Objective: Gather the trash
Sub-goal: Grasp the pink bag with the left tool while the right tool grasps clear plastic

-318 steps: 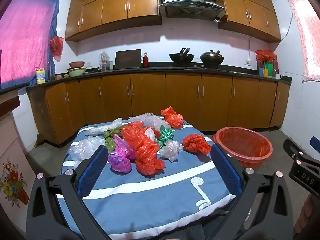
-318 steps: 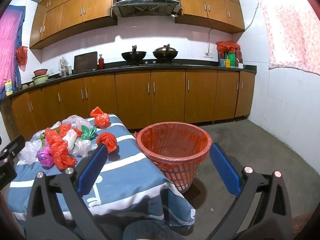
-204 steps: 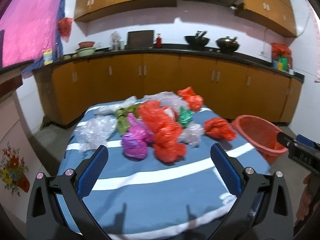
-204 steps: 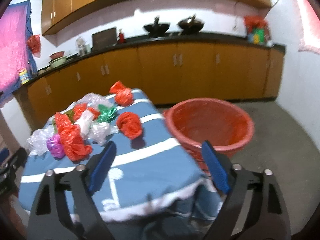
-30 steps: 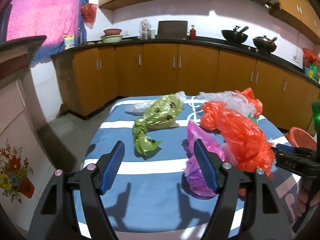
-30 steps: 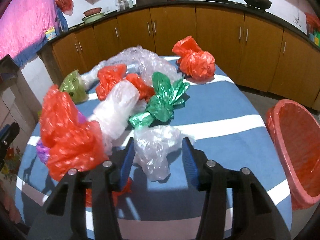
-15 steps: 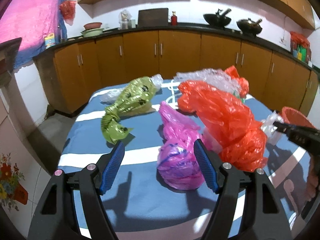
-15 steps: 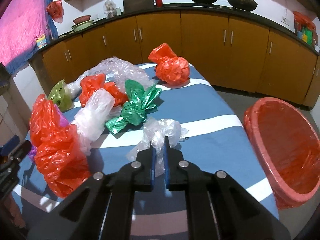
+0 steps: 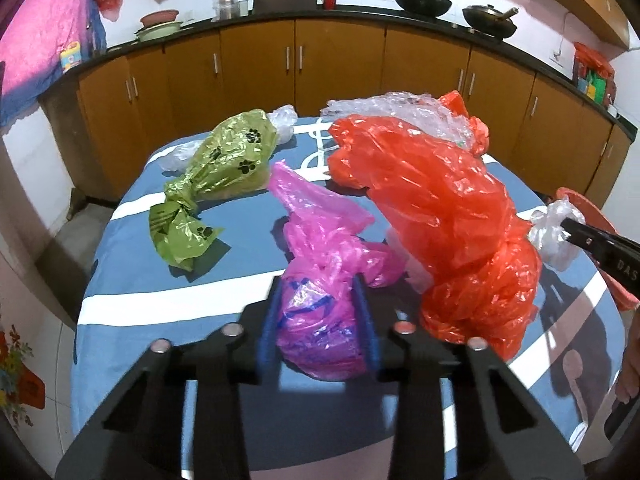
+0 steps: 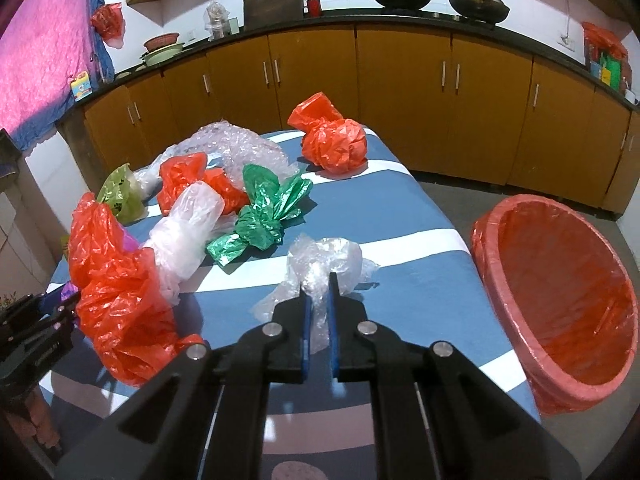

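Note:
Crumpled plastic bags lie on a table under a blue cloth with white stripes (image 9: 192,300). My left gripper (image 9: 316,284) straddles the pink bag (image 9: 320,240); its jaws are closing, and the blue pads (image 9: 269,320) touch the bag's knotted lower part on both sides. My right gripper (image 10: 316,296) is shut on a clear plastic bag (image 10: 324,260), which bunches up in front of its fingertips. In the left wrist view the same clear bag (image 9: 554,228) hangs from the right gripper (image 9: 572,226) at the right edge. A red-lined bin (image 10: 492,280) stands on the floor right of the table.
A big red bag (image 9: 448,220) lies just right of the pink one and a green paw-print bag (image 9: 216,168) to its left. Farther off lie a dark green bag (image 10: 264,216), a white bag (image 10: 188,224), bubble wrap (image 10: 236,148) and a red bag (image 10: 332,140). Kitchen cabinets (image 10: 400,100) line the back.
My left gripper has come forward and down over the pink bag, and its jaws have narrowed onto it. My right gripper closed on the clear bag and has drawn it slightly up.

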Motion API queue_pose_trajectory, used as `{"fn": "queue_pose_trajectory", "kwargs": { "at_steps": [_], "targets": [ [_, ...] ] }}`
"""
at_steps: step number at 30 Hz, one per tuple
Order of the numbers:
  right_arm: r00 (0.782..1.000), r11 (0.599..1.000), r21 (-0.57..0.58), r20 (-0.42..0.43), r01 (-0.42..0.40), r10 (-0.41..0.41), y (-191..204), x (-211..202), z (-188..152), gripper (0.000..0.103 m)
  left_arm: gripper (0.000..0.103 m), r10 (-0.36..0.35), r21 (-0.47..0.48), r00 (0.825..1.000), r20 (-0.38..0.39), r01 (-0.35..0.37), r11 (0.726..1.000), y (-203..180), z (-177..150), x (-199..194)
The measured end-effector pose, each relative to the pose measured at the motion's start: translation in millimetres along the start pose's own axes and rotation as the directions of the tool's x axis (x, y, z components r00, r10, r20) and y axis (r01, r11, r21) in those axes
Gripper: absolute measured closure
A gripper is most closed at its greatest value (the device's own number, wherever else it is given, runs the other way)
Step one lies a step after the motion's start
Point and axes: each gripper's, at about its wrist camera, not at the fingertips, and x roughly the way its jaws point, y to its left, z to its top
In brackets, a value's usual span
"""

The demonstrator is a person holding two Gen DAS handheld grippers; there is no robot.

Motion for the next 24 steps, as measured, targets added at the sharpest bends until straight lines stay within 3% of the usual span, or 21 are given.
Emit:
{"fn": "queue_pose_trajectory", "kwargs": {
  "at_steps": [10,24],
  "targets": [
    [1.000,1.000,0.005,0.028,-0.001,0.001,-3.0,-13.3,4.9,0.094,0.079,0.067,-0.113,0.998,0.017,-0.065,0.991,38.6,7.2,-10.1],
    [0.997,1.000,0.008,0.079,-0.001,0.001,-12.1,-40.7,11.7,0.094,0.079,0.074,-0.099,0.991,0.110,-0.063,0.993,29.2,28.6,-42.0]
  ]
}}
